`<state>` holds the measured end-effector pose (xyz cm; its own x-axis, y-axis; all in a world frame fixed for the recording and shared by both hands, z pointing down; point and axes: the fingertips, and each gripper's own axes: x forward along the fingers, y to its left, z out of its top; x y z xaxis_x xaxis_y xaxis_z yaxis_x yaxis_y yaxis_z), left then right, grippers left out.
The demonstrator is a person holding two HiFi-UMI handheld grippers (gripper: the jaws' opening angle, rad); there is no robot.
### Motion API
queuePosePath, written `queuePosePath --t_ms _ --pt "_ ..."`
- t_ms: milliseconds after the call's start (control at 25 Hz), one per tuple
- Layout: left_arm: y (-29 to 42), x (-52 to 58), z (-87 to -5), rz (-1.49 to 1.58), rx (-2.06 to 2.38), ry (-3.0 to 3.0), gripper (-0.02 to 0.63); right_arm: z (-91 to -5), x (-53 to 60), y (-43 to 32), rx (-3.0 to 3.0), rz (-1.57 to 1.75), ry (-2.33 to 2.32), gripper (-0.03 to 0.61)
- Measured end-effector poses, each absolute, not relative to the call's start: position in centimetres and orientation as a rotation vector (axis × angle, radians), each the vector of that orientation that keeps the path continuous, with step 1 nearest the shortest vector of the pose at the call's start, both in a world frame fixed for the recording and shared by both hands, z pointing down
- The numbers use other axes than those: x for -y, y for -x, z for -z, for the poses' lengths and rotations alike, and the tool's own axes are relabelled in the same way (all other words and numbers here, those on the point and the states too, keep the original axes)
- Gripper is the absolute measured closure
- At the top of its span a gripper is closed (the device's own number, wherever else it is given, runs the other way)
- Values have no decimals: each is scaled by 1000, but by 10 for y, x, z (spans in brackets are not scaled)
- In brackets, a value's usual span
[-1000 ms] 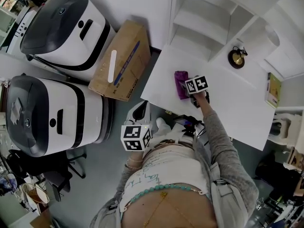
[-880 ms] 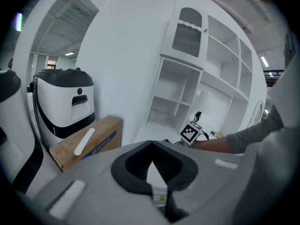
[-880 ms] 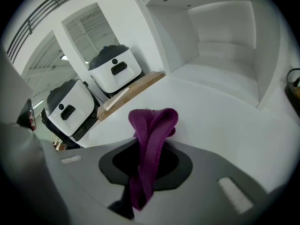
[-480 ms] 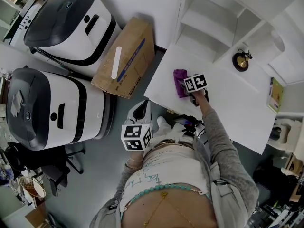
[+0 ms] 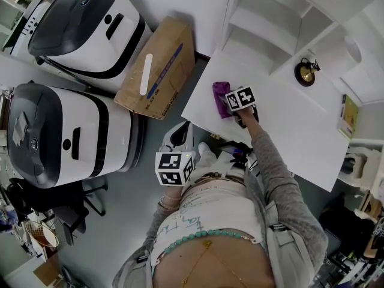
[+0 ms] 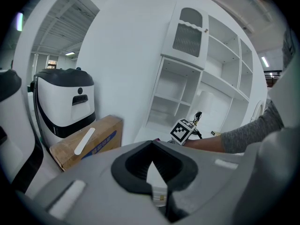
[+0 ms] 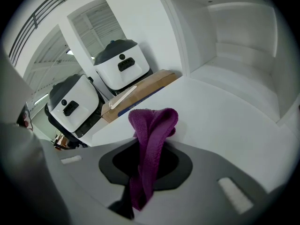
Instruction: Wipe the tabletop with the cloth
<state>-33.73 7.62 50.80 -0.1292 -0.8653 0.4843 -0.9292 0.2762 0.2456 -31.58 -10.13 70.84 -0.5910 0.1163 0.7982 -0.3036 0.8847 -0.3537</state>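
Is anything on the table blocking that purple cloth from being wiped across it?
Nothing close by. The right gripper clamps the purple cloth near the left corner of the tabletop, and the surface beside it is bare. Only a small round dark object by the shelves and a book at the right edge sit farther off.

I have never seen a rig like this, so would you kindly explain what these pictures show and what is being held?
No robot here: a person holds a two-jaw gripper in each hand. The head view looks down from the person's head; each gripper view looks along one gripper's jaws. The right gripper pinches a purple cloth on the white tabletop, near its edge. The left gripper hangs beside the table, jaws together, empty. A small round dark object also sits on the tabletop.
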Motion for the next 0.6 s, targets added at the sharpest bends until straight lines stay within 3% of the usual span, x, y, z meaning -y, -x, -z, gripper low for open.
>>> queuePosePath --t_ms 600 --pt "346 -83 -510 -140 2030 -1559 614 -707 78 353 2123 -525 -20 495"
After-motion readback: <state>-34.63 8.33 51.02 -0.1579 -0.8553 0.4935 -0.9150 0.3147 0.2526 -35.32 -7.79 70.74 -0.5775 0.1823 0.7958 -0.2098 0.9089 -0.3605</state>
